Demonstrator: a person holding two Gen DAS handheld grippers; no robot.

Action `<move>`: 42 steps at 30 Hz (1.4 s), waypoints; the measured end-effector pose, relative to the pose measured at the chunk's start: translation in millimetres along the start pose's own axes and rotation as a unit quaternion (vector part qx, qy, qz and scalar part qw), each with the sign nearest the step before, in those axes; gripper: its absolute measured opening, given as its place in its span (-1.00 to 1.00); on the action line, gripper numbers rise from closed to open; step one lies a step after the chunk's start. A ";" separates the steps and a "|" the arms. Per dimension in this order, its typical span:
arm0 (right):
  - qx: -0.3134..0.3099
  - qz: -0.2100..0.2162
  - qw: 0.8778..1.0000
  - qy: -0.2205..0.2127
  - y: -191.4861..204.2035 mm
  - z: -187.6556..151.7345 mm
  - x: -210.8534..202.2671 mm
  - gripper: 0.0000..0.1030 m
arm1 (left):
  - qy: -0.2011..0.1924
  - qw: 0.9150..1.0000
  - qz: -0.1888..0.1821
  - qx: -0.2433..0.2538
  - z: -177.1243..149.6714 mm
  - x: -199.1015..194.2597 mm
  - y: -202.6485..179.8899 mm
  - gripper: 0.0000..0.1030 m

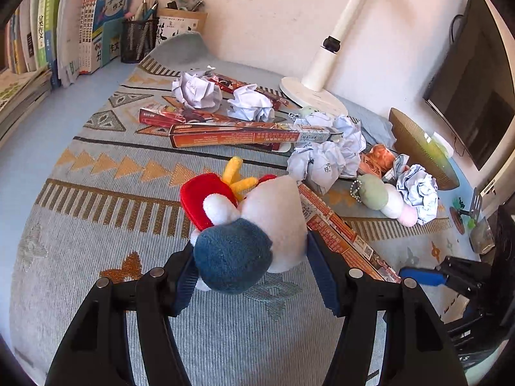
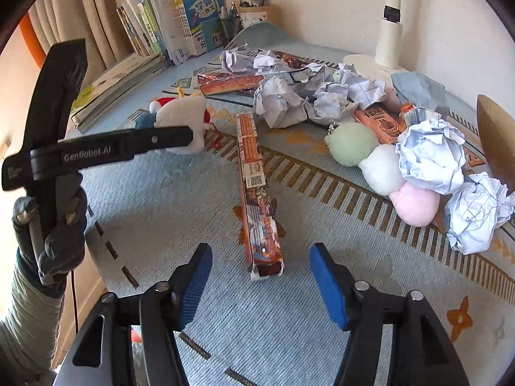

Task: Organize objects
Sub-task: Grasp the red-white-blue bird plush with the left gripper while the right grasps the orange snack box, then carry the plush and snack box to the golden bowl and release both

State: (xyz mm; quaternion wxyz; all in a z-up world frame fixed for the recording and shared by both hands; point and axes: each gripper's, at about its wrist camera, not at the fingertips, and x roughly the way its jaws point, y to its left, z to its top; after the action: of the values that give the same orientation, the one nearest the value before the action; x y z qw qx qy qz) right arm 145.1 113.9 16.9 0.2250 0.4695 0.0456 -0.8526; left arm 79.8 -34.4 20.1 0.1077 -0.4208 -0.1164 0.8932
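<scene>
The plush toy [image 1: 254, 225], white with a blue foot, a red part and yellow strands, was clamped between the blue pads of the left gripper [image 1: 251, 276] and held above the near part of the patterned mat [image 1: 96, 257]. In the right wrist view the same toy [image 2: 183, 119] appeared at far left, raised off the mat. The right gripper [image 2: 260, 280] stood with its jaws apart and nothing between them, just near of a long orange box [image 2: 257, 199] lying on the mat. Crumpled paper balls [image 2: 431, 157] and a green, white and pink plush [image 2: 383, 167] lay to the right. A white lamp base [image 1: 309, 96] stood at the far edge, and upright books [image 1: 96, 22] at far left.
</scene>
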 end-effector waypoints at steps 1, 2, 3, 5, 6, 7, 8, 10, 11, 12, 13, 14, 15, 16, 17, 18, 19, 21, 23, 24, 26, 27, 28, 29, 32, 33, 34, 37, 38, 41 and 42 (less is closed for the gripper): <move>0.002 0.000 1.000 0.000 1.6 6.5 5.2 0.22 | 0.000 1.000 0.004 0.005 -2.9 -0.7 -1.8 0.18; 0.003 -0.004 1.000 0.002 2.6 11.3 10.5 0.06 | -0.001 1.000 0.006 0.009 -4.6 -1.1 -3.2 0.18; 0.001 -0.007 1.000 0.007 5.4 14.6 17.0 -0.12 | -0.002 1.000 0.007 0.012 -5.8 -1.6 -4.1 0.18; -0.015 -0.017 1.000 0.001 14.6 15.3 18.9 -0.62 | -0.004 1.000 0.005 0.013 -7.3 -4.1 -4.9 0.18; -0.022 -0.006 1.000 0.003 19.4 13.4 16.9 -0.69 | -0.005 1.000 0.003 0.014 -7.1 -5.7 -5.4 0.18; -0.021 0.006 1.000 -0.001 21.8 9.4 11.3 -0.68 | -0.006 1.000 0.001 0.016 -6.6 -7.7 -6.6 0.18; -0.017 0.013 1.000 -0.007 22.0 4.5 4.4 -0.68 | -0.008 1.000 0.001 0.021 -6.0 -10.6 -9.1 0.18; -0.001 0.017 1.000 -0.021 14.1 -8.4 -14.1 -0.68 | -0.012 0.999 -0.004 0.032 -4.6 -17.3 -16.4 0.18; 0.012 0.014 0.999 -0.030 6.9 -14.8 -25.5 -0.68 | -0.015 0.999 -0.009 0.039 -3.6 -20.8 -21.8 0.18; 0.027 0.011 0.999 -0.040 -3.3 -20.5 -38.4 -0.68 | -0.017 0.999 -0.014 0.046 -2.0 -23.7 -28.2 0.18; 0.043 0.008 0.998 -0.052 -13.7 -25.6 -51.7 -0.68 | -0.019 0.998 -0.022 0.052 0.4 -26.1 -36.0 0.18; 0.060 0.003 0.996 -0.067 -25.9 -29.5 -67.0 -0.68 | -0.021 0.998 -0.032 0.059 3.6 -27.9 -44.8 0.18; 0.077 -0.005 0.993 -0.084 -39.2 -33.0 -84.3 -0.68 | -0.022 0.997 -0.041 0.065 8.1 -28.5 -55.2 0.18; 0.094 -0.018 0.990 -0.103 -53.1 -35.3 -102.0 -0.68 | -0.021 0.996 -0.050 0.073 13.4 -28.0 -66.8 0.18; 0.111 -0.036 0.986 -0.123 -66.3 -36.4 -119.6 -0.68 | -0.021 0.995 -0.060 0.081 18.7 -27.0 -80.2 0.18; 0.128 -0.060 0.980 -0.141 -81.0 -37.7 -136.8 -0.68 | -0.020 0.993 -0.073 0.090 25.8 -24.8 -95.0 0.18; 0.146 -0.089 0.973 -0.156 -96.9 -39.4 -152.0 -0.68 | -0.019 0.991 -0.085 0.100 33.0 -22.1 -111.0 0.18; 0.188 -0.144 0.956 -0.175 -132.4 -41.8 -175.8 -0.68 | -0.013 0.987 -0.106 0.122 50.3 -13.0 -149.7 0.18; 0.242 -0.181 0.937 -0.177 -172.6 -40.5 -188.9 -0.68 | -0.003 0.981 -0.133 0.143 67.9 0.8 -191.5 0.18; 0.271 -0.191 0.927 -0.172 -192.5 -38.0 -192.4 -0.68 | 0.003 0.977 -0.145 0.154 76.5 9.8 -212.5 0.18; 0.318 -0.195 0.913 -0.167 -227.5 -34.4 -194.1 -0.68 | 0.016 0.972 -0.156 0.175 91.3 30.9 -254.9 0.18; 0.332 -0.190 0.909 -0.166 -242.2 -31.2 -192.1 -0.68 | 0.023 0.970 -0.161 0.182 98.0 43.0 -273.9 0.18; 0.344 -0.188 0.906 -0.161 -255.1 -27.0 -189.1 -0.68 | 0.031 0.968 -0.166 0.187 103.6 55.1 -290.7 0.18; 0.351 -0.187 0.904 -0.156 -265.5 -20.8 -185.7 -0.68 | 0.039 0.967 -0.167 0.190 108.8 68.4 -305.9 0.18; 0.346 -0.185 0.904 -0.171 -286.1 -3.6 -180.7 -0.66 | 0.052 0.964 -0.170 0.198 120.3 101.4 -339.9 0.18; 0.335 -0.202 0.903 -0.178 -291.0 3.5 -179.1 -0.60 | 0.053 0.962 -0.179 0.201 124.9 110.2 -347.4 0.23; 0.322 -0.233 0.900 -0.179 -294.6 7.6 -177.9 -0.40 | 0.050 0.960 -0.186 0.204 129.2 117.3 -353.4 0.40; 0.302 -0.259 0.901 -0.172 -303.4 10.3 -173.7 -0.24 | 0.044 0.967 -0.159 0.193 143.6 135.1 -358.5 0.64; 0.302 -0.245 0.905 -0.172 -303.2 5.7 -173.1 -0.24 | 0.052 0.968 -0.161 0.183 147.3 138.6 -354.7 0.64; 0.298 -0.225 0.911 -0.173 -288.9 -12.8 -171.5 -0.21 | 0.055 0.970 -0.170 0.163 148.9 130.7 -334.0 0.63; 0.296 -0.219 0.914 -0.172 -281.6 -18.9 -170.5 -0.20 | 0.050 0.971 -0.168 0.160 146.9 123.2 -325.6 0.63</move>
State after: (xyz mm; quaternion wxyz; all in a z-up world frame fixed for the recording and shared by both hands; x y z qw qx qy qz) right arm 117.8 429.4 108.8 -0.1126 0.3387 -0.1464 -0.9226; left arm -80.3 293.4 118.7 0.3277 -0.4164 -0.0359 0.8473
